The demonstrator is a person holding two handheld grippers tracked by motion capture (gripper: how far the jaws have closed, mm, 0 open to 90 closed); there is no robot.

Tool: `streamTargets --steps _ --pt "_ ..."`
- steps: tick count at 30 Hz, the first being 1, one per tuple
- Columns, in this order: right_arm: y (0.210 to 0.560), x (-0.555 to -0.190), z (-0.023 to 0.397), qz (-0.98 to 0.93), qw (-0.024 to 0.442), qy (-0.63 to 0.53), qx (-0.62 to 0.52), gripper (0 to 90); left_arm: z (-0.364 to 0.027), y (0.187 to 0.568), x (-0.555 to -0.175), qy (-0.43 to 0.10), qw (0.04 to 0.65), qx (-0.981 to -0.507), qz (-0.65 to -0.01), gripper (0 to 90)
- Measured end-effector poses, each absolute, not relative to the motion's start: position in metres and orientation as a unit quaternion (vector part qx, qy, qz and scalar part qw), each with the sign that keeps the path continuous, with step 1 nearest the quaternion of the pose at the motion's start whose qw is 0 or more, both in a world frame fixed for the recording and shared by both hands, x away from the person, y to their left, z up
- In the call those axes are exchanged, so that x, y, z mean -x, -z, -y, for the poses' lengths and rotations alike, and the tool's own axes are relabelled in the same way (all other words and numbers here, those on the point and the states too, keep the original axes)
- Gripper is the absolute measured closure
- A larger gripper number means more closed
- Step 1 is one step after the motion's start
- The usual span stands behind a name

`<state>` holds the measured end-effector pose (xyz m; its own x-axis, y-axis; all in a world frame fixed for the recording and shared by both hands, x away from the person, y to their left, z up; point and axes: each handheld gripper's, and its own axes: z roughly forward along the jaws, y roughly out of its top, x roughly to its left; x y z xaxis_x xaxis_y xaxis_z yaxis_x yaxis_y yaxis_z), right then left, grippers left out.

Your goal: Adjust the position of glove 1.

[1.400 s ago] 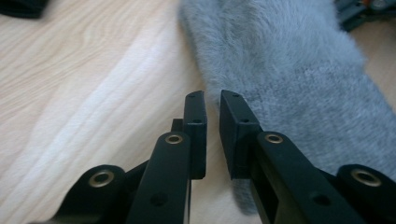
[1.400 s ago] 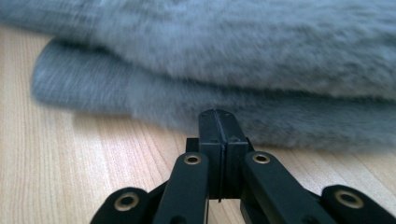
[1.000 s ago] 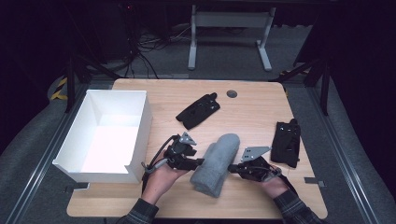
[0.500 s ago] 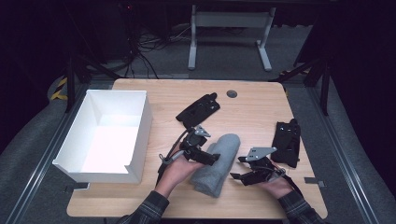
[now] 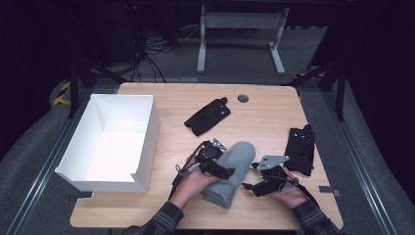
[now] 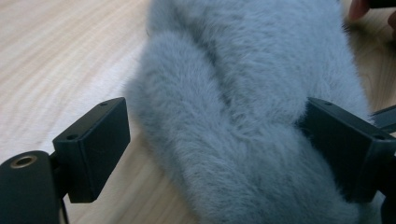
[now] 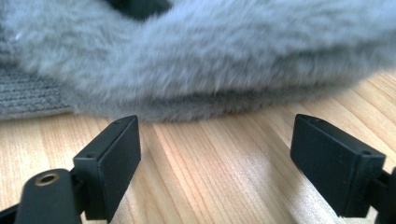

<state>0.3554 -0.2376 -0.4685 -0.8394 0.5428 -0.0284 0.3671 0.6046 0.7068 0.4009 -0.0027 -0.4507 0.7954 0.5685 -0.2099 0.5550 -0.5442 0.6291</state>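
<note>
Nearest the person, the grey fuzzy roll [image 5: 230, 172] lies on the wooden counter [image 5: 264, 120] between the two hands, its long axis running from the near edge up and to the right.

The left hand-held gripper [image 5: 215, 164] sits against the roll's left flank. In the left gripper view the roll [image 6: 243, 112] bulges between the two black jaws; the right jaw is at the fur, while the left jaw stands off it with bare wood showing in the gap. These jaws have just been opening and are released.

The right hand-held gripper [image 5: 254, 183] lies just beside the roll's right side, pointing at it. In the right gripper view its jaws are spread wide over bare counter, with the roll [image 7: 201, 60] lying across just ahead of the tips and not between them. These jaws too have just been opening, and nothing is grasped.

Farther left stands a white open box [image 5: 142, 142]. A black pouch [image 5: 299, 149] lies to the right, and another black pouch [image 5: 208, 116] beyond the roll.
</note>
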Motion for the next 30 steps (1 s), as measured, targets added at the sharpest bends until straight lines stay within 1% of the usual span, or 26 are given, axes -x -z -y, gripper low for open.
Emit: streamTargets --steps 5,7,9,12,15,19,22,30 --pt "0.4693 -0.3560 0.2376 -0.887 0.123 -0.365 -0.254 15.1 0.0042 0.4544 -0.4016 0.007 0.356 -0.878 -0.321 13.1" --pt "0.4697 -0.3564 0.2379 -0.886 0.123 -0.368 -0.253 15.0 0.0039 0.4567 -0.4031 0.019 0.356 -0.877 -0.321 16.0" --pt "0.4698 -0.3566 0.2380 -0.886 0.123 -0.368 -0.254 14.9 0.0043 0.4567 -0.4030 0.024 0.357 -0.877 -0.320 17.4" --pt "0.4702 -0.3569 0.2382 -0.885 0.123 -0.369 -0.254 13.9 0.0047 0.4559 -0.4023 0.028 0.355 -0.879 -0.317 22.5" --pt "0.4708 -0.3573 0.2384 -0.885 0.123 -0.371 -0.252 12.8 0.0055 0.4555 -0.4024 0.040 0.358 -0.881 -0.306 31.9" --pt "0.4715 -0.3579 0.2388 -0.885 0.124 -0.372 -0.252 10.9 0.0060 0.4551 -0.4023 0.053 0.358 -0.881 -0.305 41.8" --pt "0.4717 -0.3581 0.2388 -0.885 0.123 -0.372 -0.252 10.4 0.0074 0.4536 -0.4011 0.055 0.355 -0.883 -0.302 50.9" --pt "0.4720 -0.3583 0.2387 -0.885 0.122 -0.372 -0.252 9.3 0.0083 0.4502 -0.3994 0.059 0.352 -0.885 -0.298 64.6"
